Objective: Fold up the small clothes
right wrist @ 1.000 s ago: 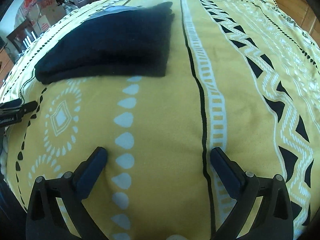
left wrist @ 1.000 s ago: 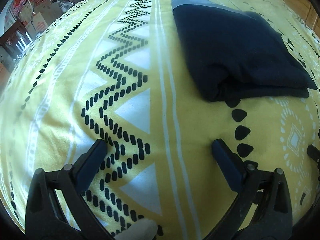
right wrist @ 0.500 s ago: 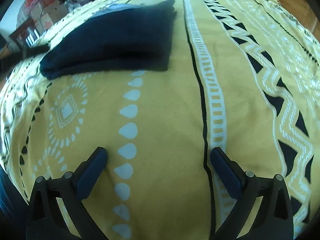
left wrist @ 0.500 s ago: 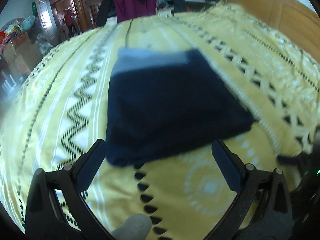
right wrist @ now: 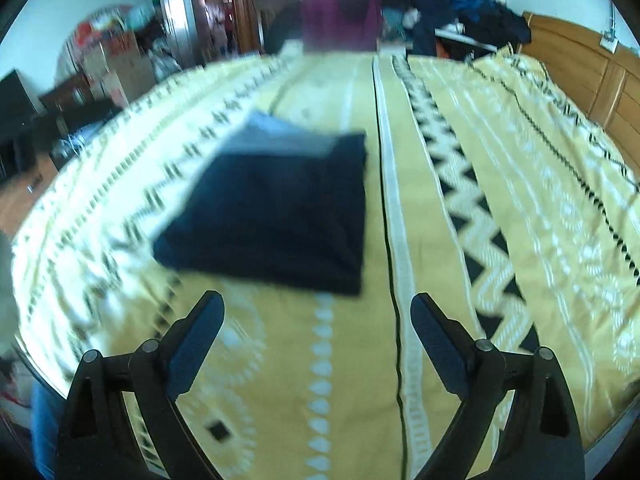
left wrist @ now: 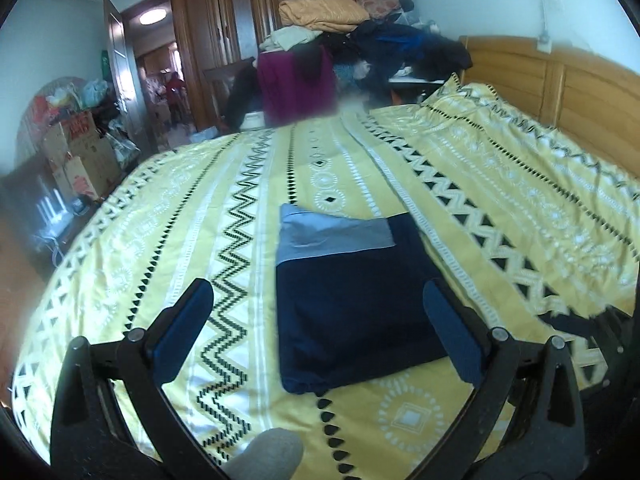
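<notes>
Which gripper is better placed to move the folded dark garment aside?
Probably the left gripper: the folded navy garment lies straight ahead between its open fingers. From the right gripper, also open, it lies ahead and leftward.

Bright, even daylight fills both fisheye views, whose corners go black and whose edges bend. A ceiling lamp (left wrist: 151, 17) glows through the far left doorway. The right wrist view is smeared, especially at left

Folded garment (left wrist: 352, 312) matt navy cloth; bedspread (left wrist: 500, 184) printed cloth; headboard (left wrist: 580, 92) varnished wood.
</notes>
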The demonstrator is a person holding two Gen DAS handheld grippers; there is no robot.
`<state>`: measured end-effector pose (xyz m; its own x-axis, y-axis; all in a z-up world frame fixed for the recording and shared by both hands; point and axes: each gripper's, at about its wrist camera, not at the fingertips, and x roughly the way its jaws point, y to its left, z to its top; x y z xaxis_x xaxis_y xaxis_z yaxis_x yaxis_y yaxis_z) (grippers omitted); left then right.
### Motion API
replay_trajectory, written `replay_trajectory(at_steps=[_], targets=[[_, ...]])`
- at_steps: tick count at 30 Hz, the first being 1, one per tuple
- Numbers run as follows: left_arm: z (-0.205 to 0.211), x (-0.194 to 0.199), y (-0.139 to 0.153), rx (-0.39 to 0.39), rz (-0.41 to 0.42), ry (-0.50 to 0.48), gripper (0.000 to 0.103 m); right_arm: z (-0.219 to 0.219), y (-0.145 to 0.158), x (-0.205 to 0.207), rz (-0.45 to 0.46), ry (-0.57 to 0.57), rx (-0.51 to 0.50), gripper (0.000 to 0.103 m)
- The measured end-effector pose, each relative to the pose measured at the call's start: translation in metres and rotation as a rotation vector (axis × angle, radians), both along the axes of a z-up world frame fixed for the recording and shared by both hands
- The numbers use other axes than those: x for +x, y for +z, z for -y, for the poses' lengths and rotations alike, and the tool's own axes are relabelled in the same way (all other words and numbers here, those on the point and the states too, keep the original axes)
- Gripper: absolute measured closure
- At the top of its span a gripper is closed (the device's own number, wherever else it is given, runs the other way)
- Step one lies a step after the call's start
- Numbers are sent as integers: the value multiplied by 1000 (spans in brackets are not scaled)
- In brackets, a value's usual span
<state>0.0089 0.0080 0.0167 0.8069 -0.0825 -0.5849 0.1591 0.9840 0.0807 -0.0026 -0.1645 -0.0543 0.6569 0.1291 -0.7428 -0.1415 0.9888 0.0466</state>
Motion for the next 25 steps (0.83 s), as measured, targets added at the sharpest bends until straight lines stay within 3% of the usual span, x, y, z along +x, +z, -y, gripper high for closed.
replay_trajectory(at_steps=[3,5,8,11,25], targets=[[-6,-4,6,-58,-10,6,0,-7,29,-13,106,-16,-53,6],[-7,-7,11,-76,-2,13,0,-9,46,-21,162,-24,-76,0],[-5,-9,13,-99,-22,34,0,-6,66,-31,202,-37,-50,0],[-2,-7,9,-124,-61,31,0,-3,73,-40,176,-56,-23,0],[0,-20,-4,-58,-67,108,0,1,67,-79,144,-69,-33,0]])
